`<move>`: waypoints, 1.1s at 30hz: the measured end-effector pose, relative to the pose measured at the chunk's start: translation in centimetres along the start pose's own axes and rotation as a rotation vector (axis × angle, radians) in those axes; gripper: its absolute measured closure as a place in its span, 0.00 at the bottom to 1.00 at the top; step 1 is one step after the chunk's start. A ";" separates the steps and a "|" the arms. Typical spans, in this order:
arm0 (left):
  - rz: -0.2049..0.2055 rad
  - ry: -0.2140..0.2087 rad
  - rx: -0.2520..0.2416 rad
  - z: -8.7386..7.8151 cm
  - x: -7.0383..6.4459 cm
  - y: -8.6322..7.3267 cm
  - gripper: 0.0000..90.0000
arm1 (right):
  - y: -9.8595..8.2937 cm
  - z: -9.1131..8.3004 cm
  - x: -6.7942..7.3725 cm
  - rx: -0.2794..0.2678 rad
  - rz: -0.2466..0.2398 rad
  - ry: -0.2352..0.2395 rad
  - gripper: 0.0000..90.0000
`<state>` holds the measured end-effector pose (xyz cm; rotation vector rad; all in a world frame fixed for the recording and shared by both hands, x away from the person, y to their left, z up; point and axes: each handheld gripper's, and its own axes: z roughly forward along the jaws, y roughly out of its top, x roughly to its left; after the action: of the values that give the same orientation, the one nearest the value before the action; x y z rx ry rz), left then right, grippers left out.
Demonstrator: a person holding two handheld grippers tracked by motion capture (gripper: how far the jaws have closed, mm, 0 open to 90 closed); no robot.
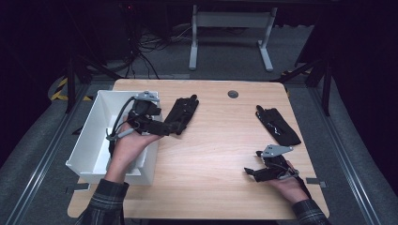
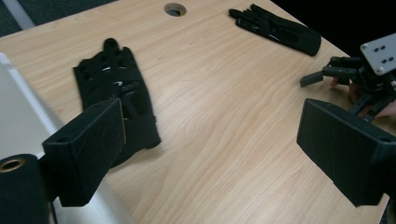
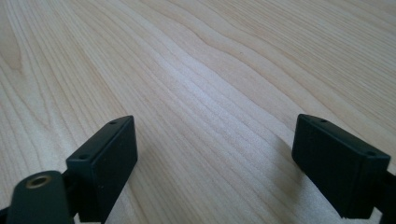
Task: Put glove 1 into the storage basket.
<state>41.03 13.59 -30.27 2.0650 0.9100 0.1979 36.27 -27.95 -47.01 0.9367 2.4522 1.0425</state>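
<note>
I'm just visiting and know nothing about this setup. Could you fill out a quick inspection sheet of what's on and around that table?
Surface: light wooden table, with a round grommet hole near the far edge.
Job's things: black glove beside the white bin; second black glove lying flat toward the right.
Clutter: nothing seen.
Grippers: left gripper open, at the near glove's cuff; right gripper open, over bare wood.
Cables: the left gripper's cable loops over the bin; loose cables on the floor behind.
Surroundings: dark room, grey floor, white desk frame beyond.
</note>
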 end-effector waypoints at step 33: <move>0.117 -0.024 0.117 11.7 -6.0 -7.0 0.06 | 1.1 -1.0 -0.3 0.015 -0.018 0.012 0.59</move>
<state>38.08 4.65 -41.90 2.2267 0.8030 0.1860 36.49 -28.10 -45.54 0.9143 2.4764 1.0285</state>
